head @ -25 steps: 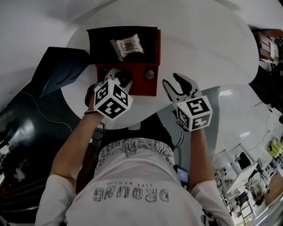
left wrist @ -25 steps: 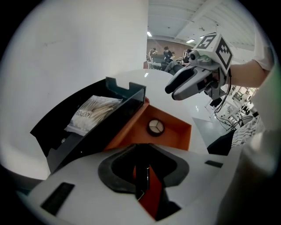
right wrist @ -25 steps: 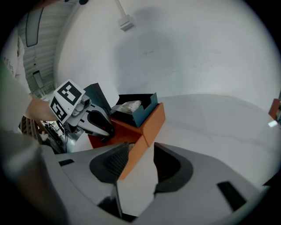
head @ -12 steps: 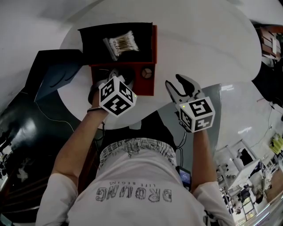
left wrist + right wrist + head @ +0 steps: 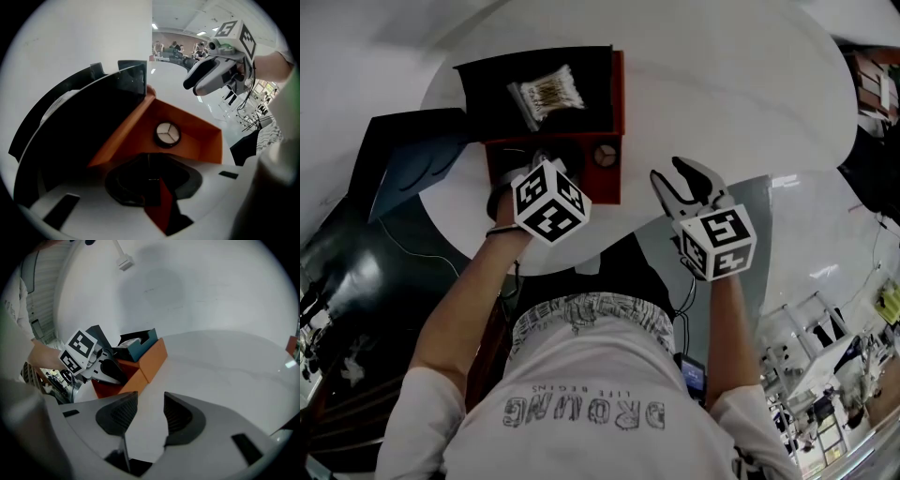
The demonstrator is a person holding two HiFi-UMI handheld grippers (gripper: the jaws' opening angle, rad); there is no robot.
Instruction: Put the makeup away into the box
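- Wore a white printed T-shirt [image 5: 581,375] that filled the bottom of the head view, both bare forearms reaching up the frame from it.
- Held the right gripper [image 5: 151,416] right of centre in the head view, above the near edge of the round white surface [image 5: 722,103], apart from the box and to its right.
- Had the right fingers [image 5: 117,416] moderately wide, gripping nothing, with only white surface showing in the gap between them.
- Held the left gripper [image 5: 551,167] left of centre, pointing steeply down over the box [image 5: 618,94], at its red front compartment.
- Had the left fingers [image 5: 123,186] narrowed onto a black makeup piece [image 5: 149,174], clamped at the bottom centre of the left gripper view; could not make out what kind of piece.
- Had a small round case [image 5: 603,155] with a pale three-part top lying in the same red compartment, just right of the left gripper and near the right wall.
- Had, behind the red compartment and higher in the frame, a black compartment [image 5: 487,103] with a clear packet of cotton swabs [image 5: 546,94] lying aslant inside it.
- Showed the white surface running on beyond the box, across the top and upper right of the head view.
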